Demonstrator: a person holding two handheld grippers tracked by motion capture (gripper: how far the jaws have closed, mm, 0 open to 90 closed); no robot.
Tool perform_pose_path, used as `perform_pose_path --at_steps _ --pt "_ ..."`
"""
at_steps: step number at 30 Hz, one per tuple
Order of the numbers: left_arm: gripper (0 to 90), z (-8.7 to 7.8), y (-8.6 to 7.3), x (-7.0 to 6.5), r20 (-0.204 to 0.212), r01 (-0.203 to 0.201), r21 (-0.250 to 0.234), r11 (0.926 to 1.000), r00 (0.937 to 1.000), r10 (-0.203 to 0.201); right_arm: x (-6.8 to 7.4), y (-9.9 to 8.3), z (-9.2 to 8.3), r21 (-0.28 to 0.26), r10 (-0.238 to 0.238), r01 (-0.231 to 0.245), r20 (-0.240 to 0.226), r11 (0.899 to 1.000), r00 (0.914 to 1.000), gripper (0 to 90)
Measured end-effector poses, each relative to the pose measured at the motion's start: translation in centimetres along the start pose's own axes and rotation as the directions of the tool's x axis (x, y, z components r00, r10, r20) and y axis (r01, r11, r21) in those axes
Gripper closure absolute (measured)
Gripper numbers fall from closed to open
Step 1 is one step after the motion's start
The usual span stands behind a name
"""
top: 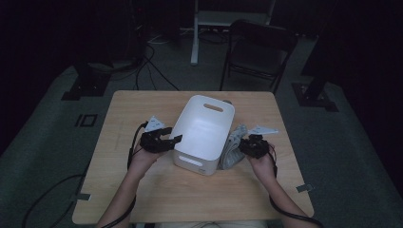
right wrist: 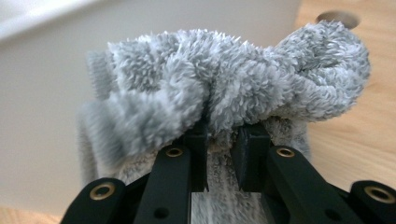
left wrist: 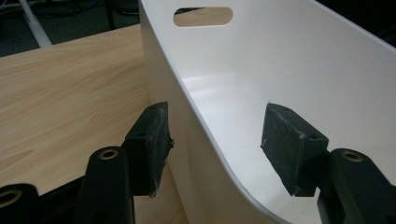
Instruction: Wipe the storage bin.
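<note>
High view: the white bin stands at the middle of the wooden table and serves as landmark. Your left gripper sits at the bin's left wall, near its front corner, jaws pointed at the rim. Your right gripper is at the bin's right side, against the grey fleecy cloth, which lies bunched on the table touching the bin's right wall. A dark folding chair stands on the floor beyond the table, well apart from the bin.

Left gripper view: your jaws stand about half open and straddle the bin wall, one pad outside, the other inside. Neither pad presses on the wall; a gap shows on both sides. Nothing is held. The bin's handle slot is at the far end of that wall.

Right gripper view: your jaws are nearly together and pinch a fold of the cloth, pile bulging over the pads. The bin's outer wall rises directly behind the cloth.
</note>
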State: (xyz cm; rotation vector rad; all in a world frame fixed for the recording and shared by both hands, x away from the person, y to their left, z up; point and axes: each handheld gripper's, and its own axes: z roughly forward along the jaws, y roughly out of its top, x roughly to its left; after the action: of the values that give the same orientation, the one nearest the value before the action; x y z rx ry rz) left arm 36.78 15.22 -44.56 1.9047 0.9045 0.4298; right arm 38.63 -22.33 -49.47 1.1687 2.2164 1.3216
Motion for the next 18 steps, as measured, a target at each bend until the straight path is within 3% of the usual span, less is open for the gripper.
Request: perform_pose_path --at_steps 5,8,9,10,18 --pt "41.3 -0.3 0.2 -0.7 0.007 -0.015 0.022 0.9996 0.9999 0.015 -0.5 0.2 -2.5 -0.029 0.002 -0.002 0.005 1.000 1.0000 77.9" --pt "41.3 -0.6 -0.1 -1.0 0.019 0.013 0.029 0.9995 0.9997 -0.014 -1.0 0.0 -4.8 -0.069 0.020 -0.018 0.020 0.997 0.9996 77.8" --pt "41.3 -0.6 -0.1 -1.0 0.019 0.013 0.029 0.9995 0.9997 -0.014 -1.0 0.0 -4.8 -0.069 0.020 -0.018 0.020 0.997 0.9996 77.8" --pt "41.3 -0.9 -0.3 -1.2 0.013 0.011 0.038 0.9992 0.9998 -0.012 -1.4 -0.2 -5.9 -0.084 0.032 -0.029 0.027 0.996 0.9991 77.8" --pt "41.3 -1.9 -0.7 -2.7 0.041 0.034 0.051 0.9981 0.9985 -0.036 -2.0 -0.9 -8.3 -0.118 0.060 -0.054 0.046 0.992 0.9972 77.7"
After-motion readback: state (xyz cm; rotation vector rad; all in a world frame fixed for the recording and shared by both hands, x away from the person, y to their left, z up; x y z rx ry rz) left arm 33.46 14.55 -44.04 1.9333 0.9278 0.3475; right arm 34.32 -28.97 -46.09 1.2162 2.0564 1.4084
